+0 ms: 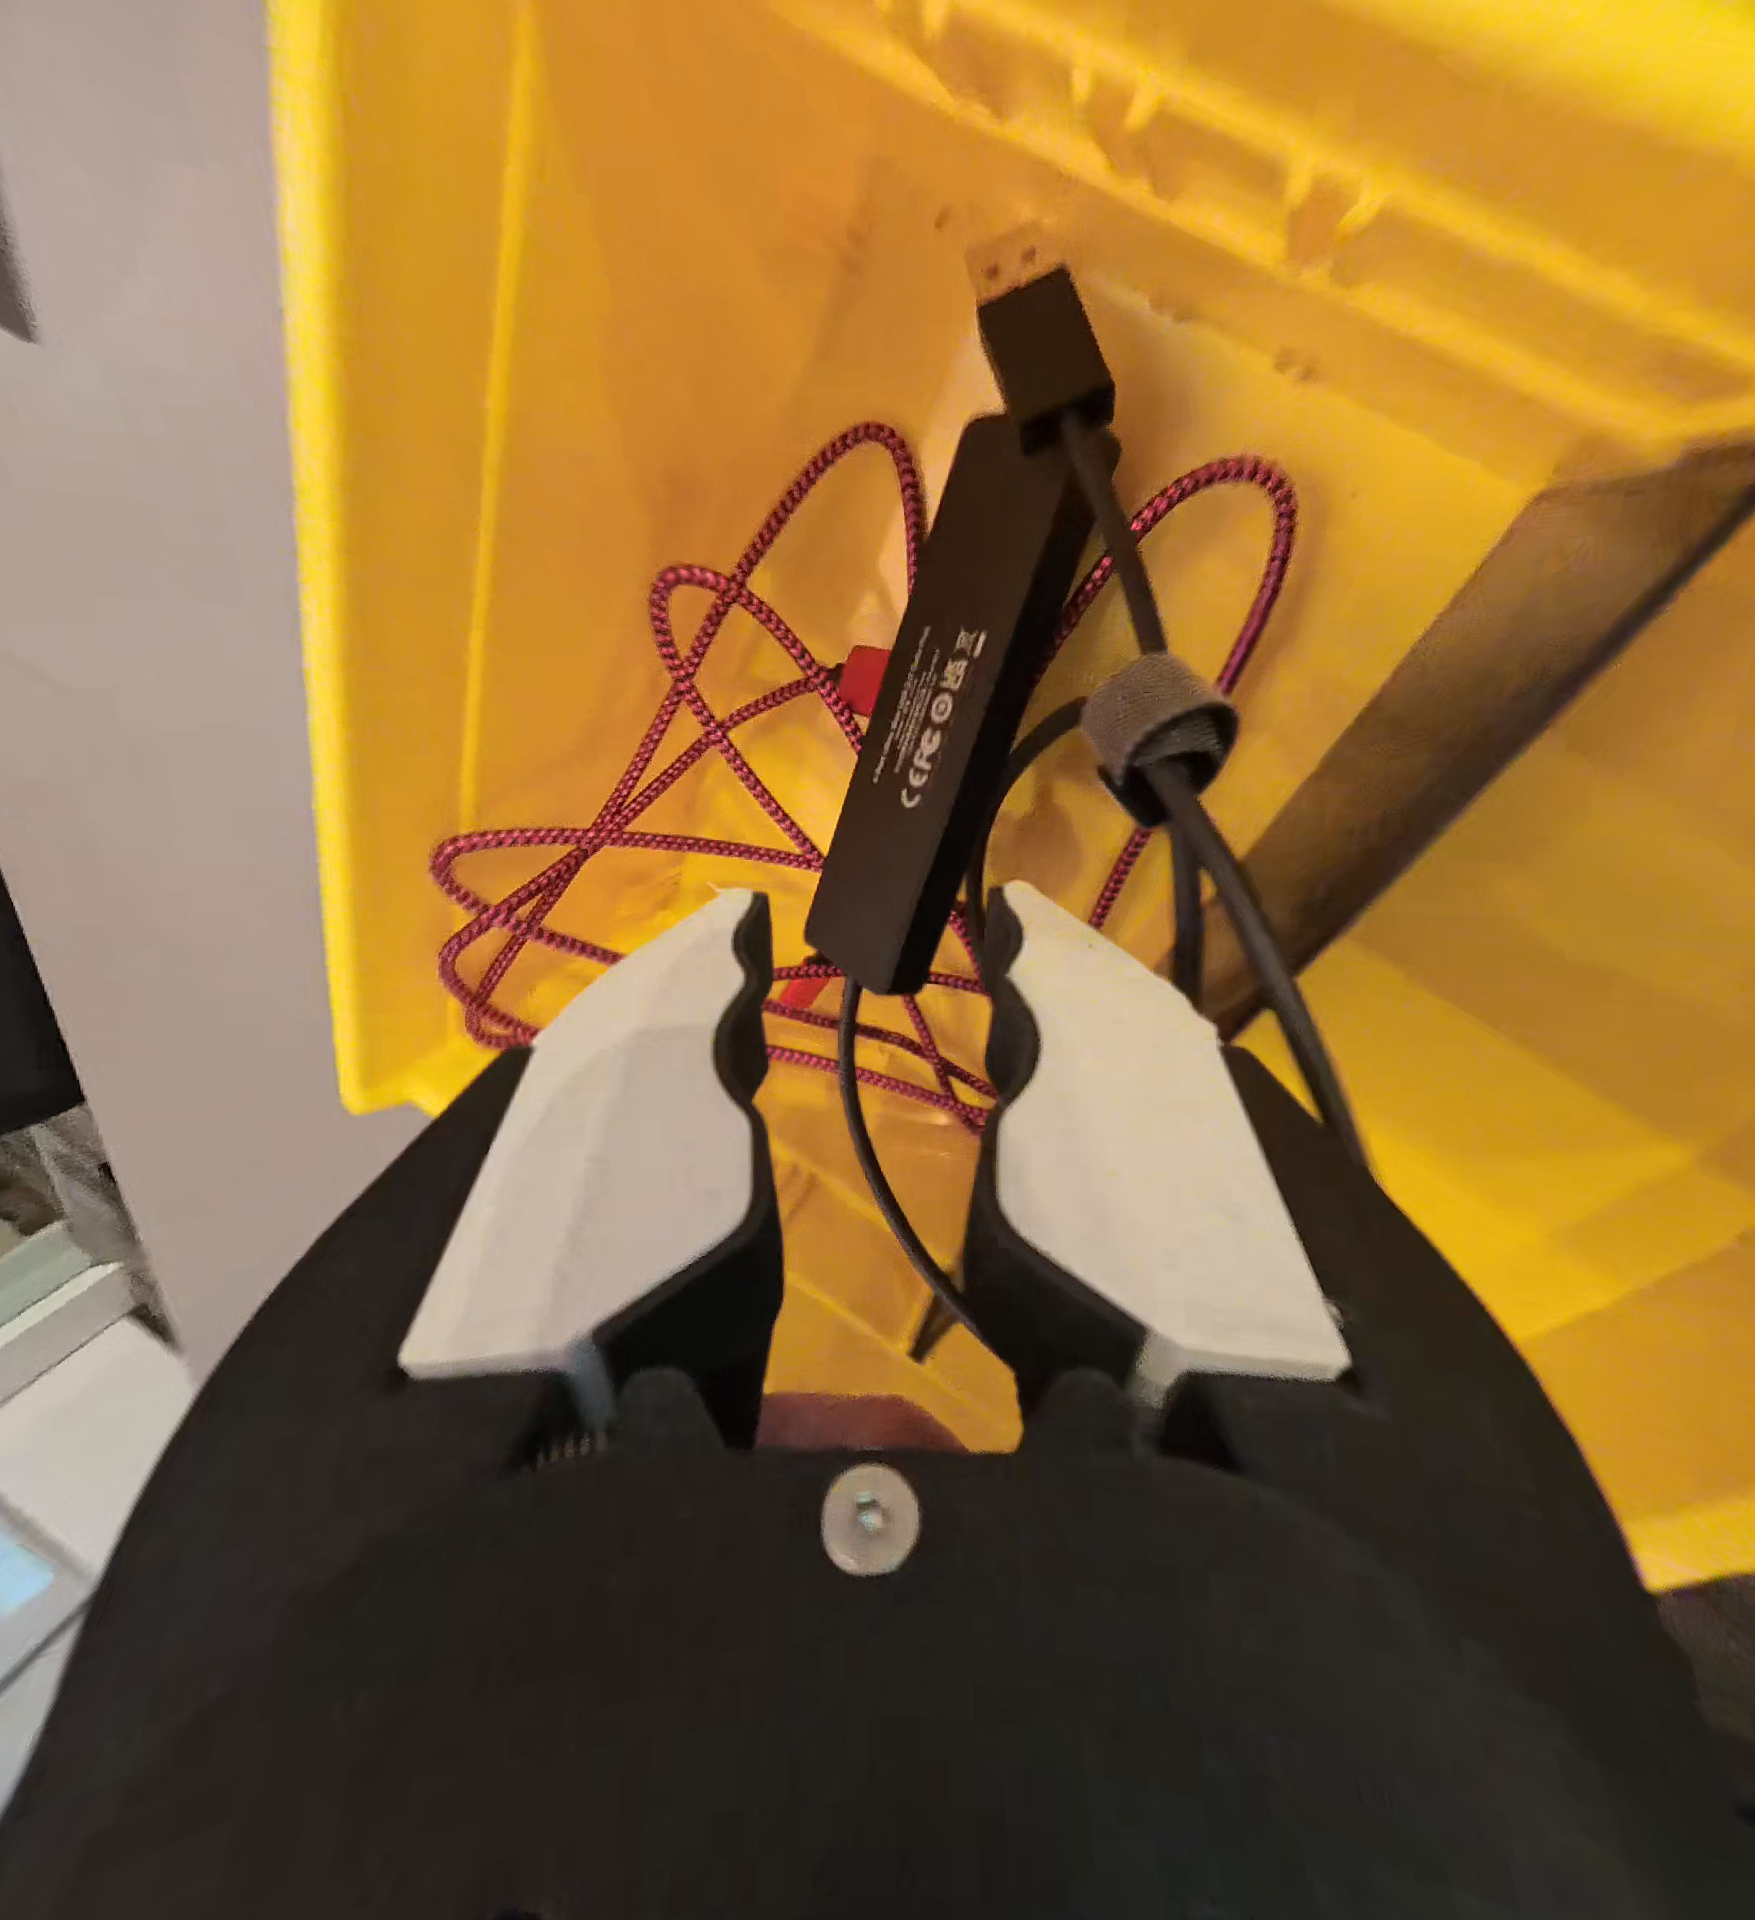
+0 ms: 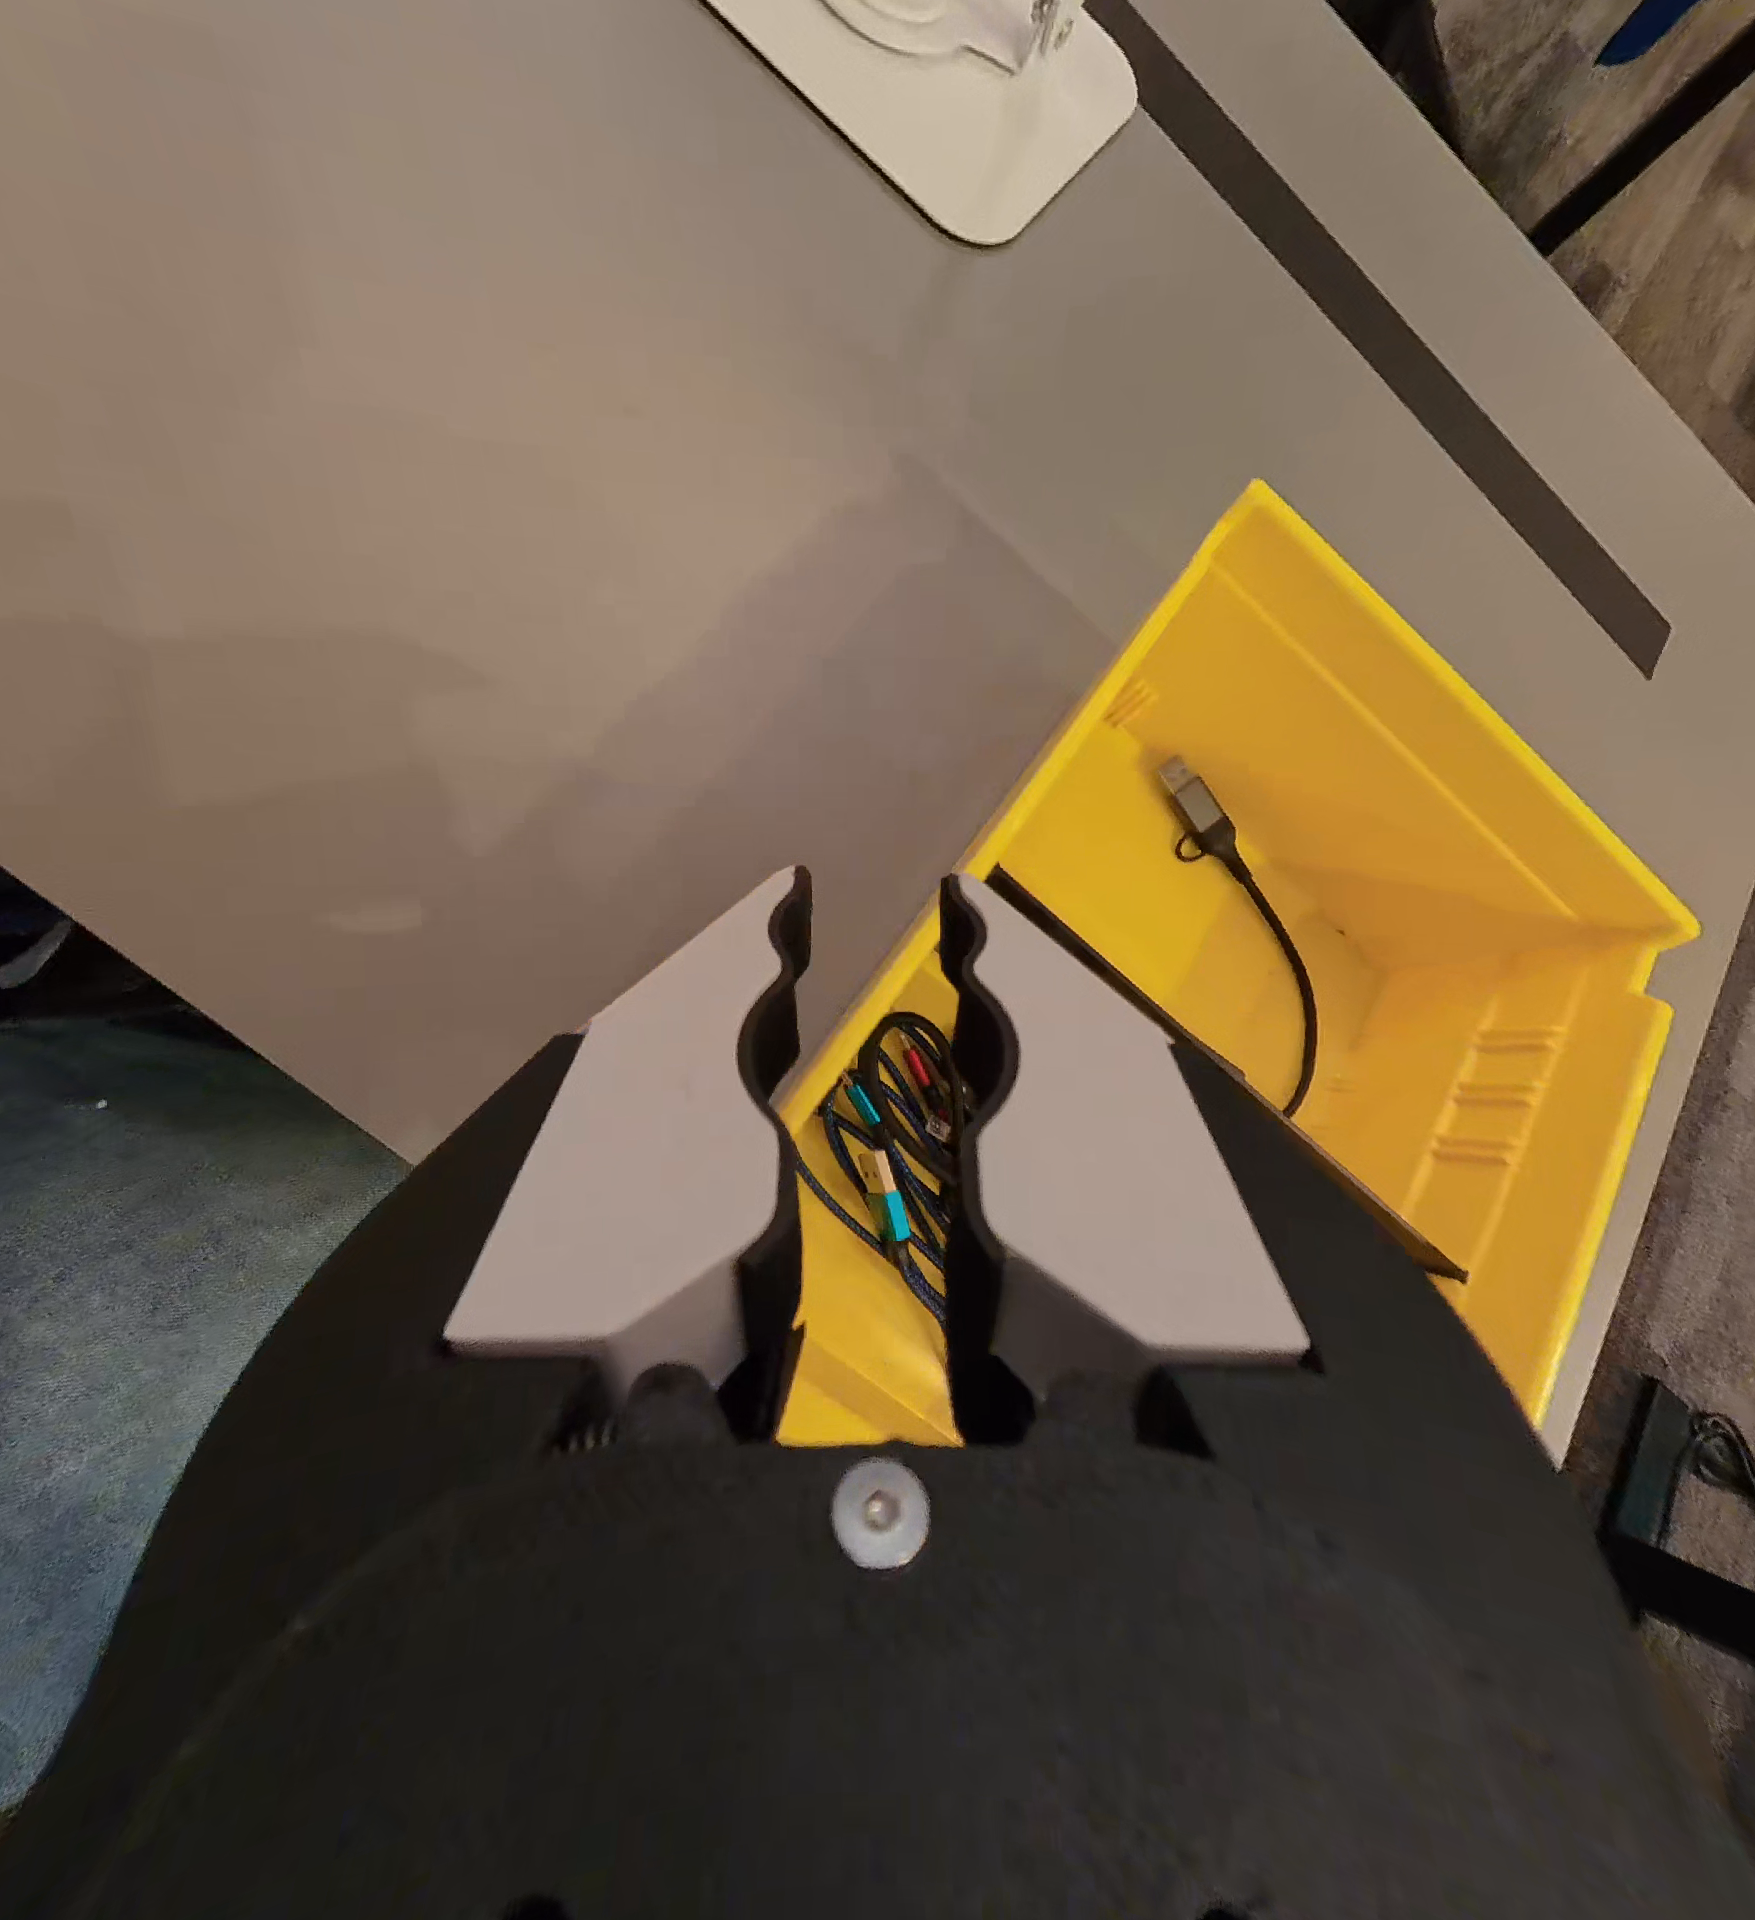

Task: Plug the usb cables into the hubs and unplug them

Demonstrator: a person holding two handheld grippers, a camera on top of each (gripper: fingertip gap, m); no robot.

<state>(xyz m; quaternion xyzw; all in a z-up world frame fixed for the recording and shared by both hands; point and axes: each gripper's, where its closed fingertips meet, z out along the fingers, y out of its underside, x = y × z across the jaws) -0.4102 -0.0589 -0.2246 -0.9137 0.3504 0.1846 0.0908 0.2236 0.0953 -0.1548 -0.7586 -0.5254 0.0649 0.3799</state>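
Observation:
In the left wrist view a black USB hub (image 1: 940, 717) lies in a yellow bin (image 1: 416, 520). Its black lead (image 1: 1257, 935), bound by a grey strap (image 1: 1159, 727), ends in a black USB plug (image 1: 1044, 338). A coiled magenta braided cable (image 1: 686, 748) lies under the hub. My left gripper (image 1: 878, 914) is open, with the hub's near end just between its fingertips and not clamped. My right gripper (image 2: 875, 888) is open and empty above a yellow bin (image 2: 1538, 1195). Coiled blue and black USB cables (image 2: 888, 1153) lie below it, partly hidden by the fingers.
A dark divider (image 2: 1299, 1153) splits the bin; it also shows in the left wrist view (image 1: 1496, 707). The far compartment holds a grey USB plug on a black lead (image 2: 1200, 805). The bin sits at the corner of a grey table (image 2: 437, 468). A white base (image 2: 966, 114) stands farther back. Some 65 centimetres of space lies between my two pairs of fingers.

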